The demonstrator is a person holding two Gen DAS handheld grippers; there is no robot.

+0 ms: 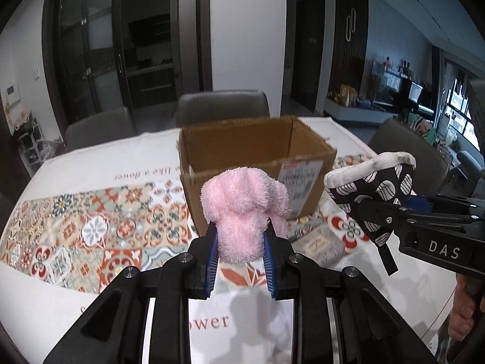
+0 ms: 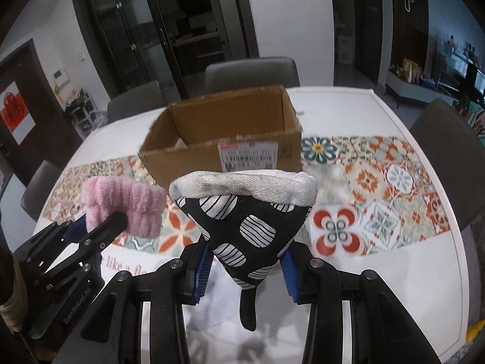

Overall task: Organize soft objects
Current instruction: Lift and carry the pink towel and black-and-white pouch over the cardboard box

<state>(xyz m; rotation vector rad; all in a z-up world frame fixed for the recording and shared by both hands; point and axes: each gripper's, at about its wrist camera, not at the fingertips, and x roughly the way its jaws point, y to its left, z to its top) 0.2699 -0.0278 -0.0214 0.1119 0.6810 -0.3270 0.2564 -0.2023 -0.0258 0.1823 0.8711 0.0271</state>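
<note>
Both loads lifted clear of the patterned tablecloth point(image 2: 379, 182), near side of the open cardboard box point(image 1: 257, 151), presumably so each can drop in from above. Left gripper point(image 1: 241, 236): jaws closed partway, squeezing the pink towel point(image 1: 242, 209) near its base, upper end free. Right gripper point(image 2: 245, 261): jaws pinched on the narrow end of the black-and-white oven mitt point(image 2: 245, 212), white cuff toward the box. A grey knitted piece point(image 1: 321, 245) lies on the table, right of the towel, likely next.

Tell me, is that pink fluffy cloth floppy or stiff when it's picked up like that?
Probably floppy: the pink cloth bunches and bulges above the left gripper instead of holding a flat shape. Likely light and grippy too, since its fuzzy pile sits pinched without sagging out.
</note>
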